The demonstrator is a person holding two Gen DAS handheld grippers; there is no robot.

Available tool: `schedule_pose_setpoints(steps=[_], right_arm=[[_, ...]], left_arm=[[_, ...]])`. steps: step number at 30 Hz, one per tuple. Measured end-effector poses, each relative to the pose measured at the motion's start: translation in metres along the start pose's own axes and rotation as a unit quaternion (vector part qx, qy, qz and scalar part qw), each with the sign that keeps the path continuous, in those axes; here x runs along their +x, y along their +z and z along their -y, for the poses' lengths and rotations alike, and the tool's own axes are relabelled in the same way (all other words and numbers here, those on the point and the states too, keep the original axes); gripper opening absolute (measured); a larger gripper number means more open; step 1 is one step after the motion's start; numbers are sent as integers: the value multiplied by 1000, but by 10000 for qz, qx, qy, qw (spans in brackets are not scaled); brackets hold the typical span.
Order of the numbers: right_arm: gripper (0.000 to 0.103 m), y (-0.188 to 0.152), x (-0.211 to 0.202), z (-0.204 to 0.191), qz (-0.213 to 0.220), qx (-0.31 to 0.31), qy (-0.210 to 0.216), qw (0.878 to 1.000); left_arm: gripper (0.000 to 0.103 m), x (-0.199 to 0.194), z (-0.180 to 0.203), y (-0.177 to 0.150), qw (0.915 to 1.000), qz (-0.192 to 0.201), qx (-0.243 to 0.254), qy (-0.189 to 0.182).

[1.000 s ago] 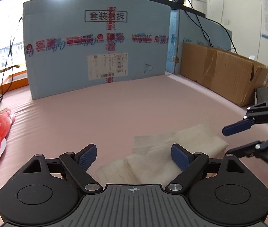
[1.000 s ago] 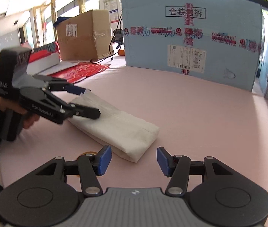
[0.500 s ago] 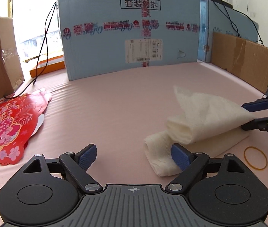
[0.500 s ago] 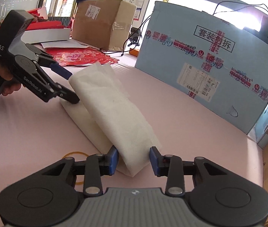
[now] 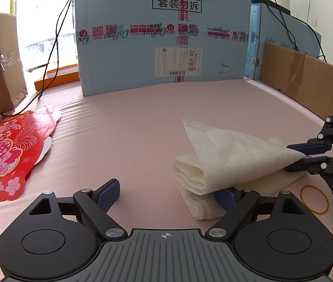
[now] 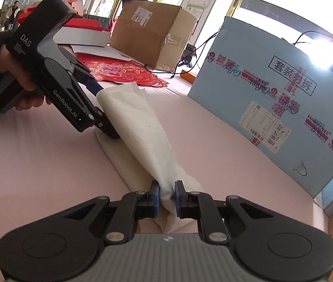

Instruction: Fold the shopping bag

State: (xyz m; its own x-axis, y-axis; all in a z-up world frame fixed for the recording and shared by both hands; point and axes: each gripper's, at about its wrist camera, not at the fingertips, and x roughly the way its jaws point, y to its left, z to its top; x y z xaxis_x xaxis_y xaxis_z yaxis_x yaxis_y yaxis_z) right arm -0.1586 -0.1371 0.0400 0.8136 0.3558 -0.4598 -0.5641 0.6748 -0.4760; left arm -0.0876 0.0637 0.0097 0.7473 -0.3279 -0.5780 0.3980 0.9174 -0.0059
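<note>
The shopping bag (image 5: pixel 232 159), a white non-woven one already folded into a narrow strip, lies on the pink bench (image 5: pixel 143 122) at about 3 o'clock in the left wrist view. The right tool (image 6: pixel 166 197) is clenched on the bag's near end, pinching a bunched corner of the upper layer and lifting it off the layer below. The left tool (image 5: pixel 168 192) is spread wide and grasps nothing; its right finger is tucked under the raised flap at the bag's other end, while its left finger stands clear over bare bench. It seems to press the lower layer down, though the cloth hides the contact.

To do this fold well, I would keep the left tool pinning the lower layer so the strip does not slide, and carry the pinched end over in a low arc toward 12 o'clock of the right wrist view, laying edge on edge before letting go. Pulling too high would likely drag the whole bundle.

Counted: one shopping bag, two tools, one yellow rubber band (image 5: pixel 314 199) at 4 o'clock beside the bag, one blue carton (image 5: pixel 161 47) at 12 o'clock, and one red paper cutting (image 5: pixel 9 152) at 9 o'clock.
</note>
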Motion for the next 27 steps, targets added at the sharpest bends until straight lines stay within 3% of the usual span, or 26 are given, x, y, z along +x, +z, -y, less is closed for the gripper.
schedule_pose_setpoints(steps=[3, 5, 7, 8, 10, 13, 15, 16, 18, 19, 23, 27], right_arm=[[14, 1, 1, -2, -32, -29, -28, 10000], [14, 0, 2, -4, -36, -88, -52, 9999], [14, 0, 2, -6, -40, -145, -71, 9999], [14, 0, 2, -6, -44, -171, -82, 9998], [14, 0, 3, -7, -49, -210, -103, 9997], [15, 0, 2, -8, -48, -229, -122, 9997], [20, 0, 0, -6, -48, -148, -76, 9999], [23, 1, -4, -1, -69, 20, 64, 10000], [37, -1, -11, 10, -80, 423, 426, 9982], [38, -2, -14, 20, -41, 795, 666, 9946], [36, -7, -18, 60, 217, 2163, 1326, 9670], [15, -21, -1, 73, -156, 2755, 1358, 9515]], left_arm=[[89, -18, -11, 2, 9990, 283, -210, 283], [89, -39, -20, 8, 9931, 608, -426, 906], [89, -54, -19, 14, 9867, 903, -463, 1268], [89, -62, -12, 18, 9850, 1124, -368, 1260], [89, -62, 3, 22, 9886, 1221, -124, 869], [89, -33, 45, 26, 9937, 876, 700, 18], [89, -13, 58, 21, 9922, 509, 1135, 53], [89, -5, 61, 17, 9908, 381, 1293, 84], [89, 7, 65, 9, 9876, 161, 1559, 129], [89, 8, 63, 9, 9881, 172, 1527, 92], [89, 10, 60, 7, 9882, 170, 1524, 8], [90, 9, 53, 7, 9908, 141, 1338, -126]])
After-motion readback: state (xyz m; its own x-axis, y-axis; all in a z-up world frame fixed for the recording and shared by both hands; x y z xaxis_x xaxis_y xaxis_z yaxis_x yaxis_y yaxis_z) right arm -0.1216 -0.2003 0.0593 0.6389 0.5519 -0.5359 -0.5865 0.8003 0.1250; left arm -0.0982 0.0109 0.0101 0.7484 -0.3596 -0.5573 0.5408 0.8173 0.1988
